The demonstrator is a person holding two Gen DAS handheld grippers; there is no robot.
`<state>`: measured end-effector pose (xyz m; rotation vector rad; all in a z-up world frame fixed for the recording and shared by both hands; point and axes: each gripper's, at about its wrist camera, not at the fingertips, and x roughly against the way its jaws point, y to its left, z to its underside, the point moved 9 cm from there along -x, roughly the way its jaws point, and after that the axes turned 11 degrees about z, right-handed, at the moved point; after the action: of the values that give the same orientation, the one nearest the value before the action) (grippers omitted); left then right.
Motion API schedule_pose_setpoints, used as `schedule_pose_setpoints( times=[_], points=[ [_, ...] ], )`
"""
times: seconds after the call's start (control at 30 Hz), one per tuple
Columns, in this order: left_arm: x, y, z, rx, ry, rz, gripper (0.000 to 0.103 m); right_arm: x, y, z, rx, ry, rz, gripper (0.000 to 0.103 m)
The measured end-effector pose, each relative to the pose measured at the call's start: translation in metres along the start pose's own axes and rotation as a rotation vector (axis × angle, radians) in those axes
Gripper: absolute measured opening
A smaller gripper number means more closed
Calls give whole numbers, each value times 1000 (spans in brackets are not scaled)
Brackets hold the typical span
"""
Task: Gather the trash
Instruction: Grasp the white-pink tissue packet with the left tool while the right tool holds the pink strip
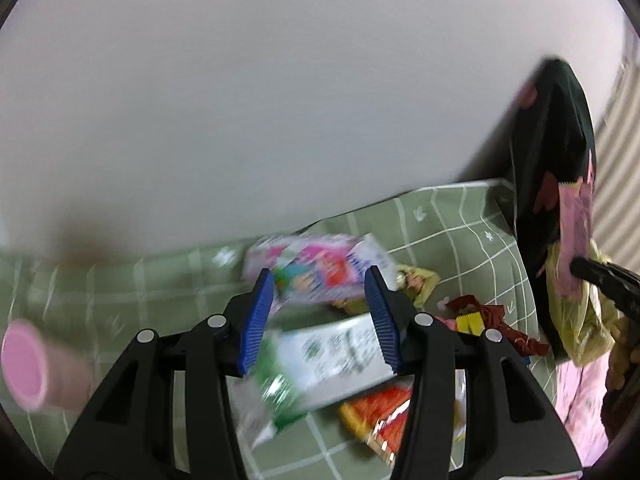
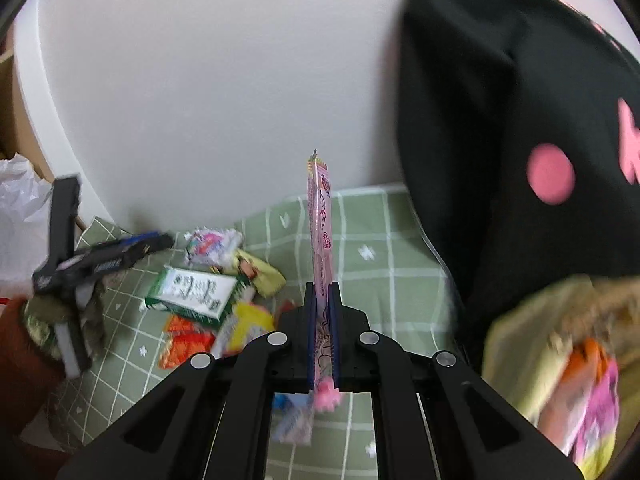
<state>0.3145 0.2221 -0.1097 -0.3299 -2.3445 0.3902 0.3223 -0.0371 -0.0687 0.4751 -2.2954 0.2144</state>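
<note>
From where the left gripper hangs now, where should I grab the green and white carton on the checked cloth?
Take the green and white carton across its narrow width, near the middle, coming down from above. It lies flat on the checked cloth, long and boxy, and partly rests on the orange wrapper. The left gripper stands open over it, so probably only a small twist is needed.

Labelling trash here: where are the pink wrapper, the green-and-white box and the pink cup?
pink wrapper (image 2: pixel 320 232): right wrist view, mid-length.
green-and-white box (image 2: pixel 194 292): right wrist view, white label.
pink cup (image 1: pixel 24 364): left wrist view, its round end.
</note>
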Motion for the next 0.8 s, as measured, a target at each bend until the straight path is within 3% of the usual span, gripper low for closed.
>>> schedule_pose_setpoints(
  times=[0.13,0.27,0.33,0.57,0.73,0.8],
  points=[
    [-36,-10,-18,-118,72,-23,45,6,-14,25,-47,32,19,7],
    [-66,-1,-20,-146,146,-72,45,13,-22,42,-61,50,28,7],
    [-69,6,-10,-102,172,-81,45,15,-25,48,-59,53,37,7],
    [-41,-6,31,48,162,42,45,1,-26,57,-79,79,1,7],
    [-7,3,38,161,69,14,46,-5,-6,50,-53,62,-42,7],
    [5,13,39,228,40,6,55,-7,0,48,-46,57,-58,7]
  ],
)
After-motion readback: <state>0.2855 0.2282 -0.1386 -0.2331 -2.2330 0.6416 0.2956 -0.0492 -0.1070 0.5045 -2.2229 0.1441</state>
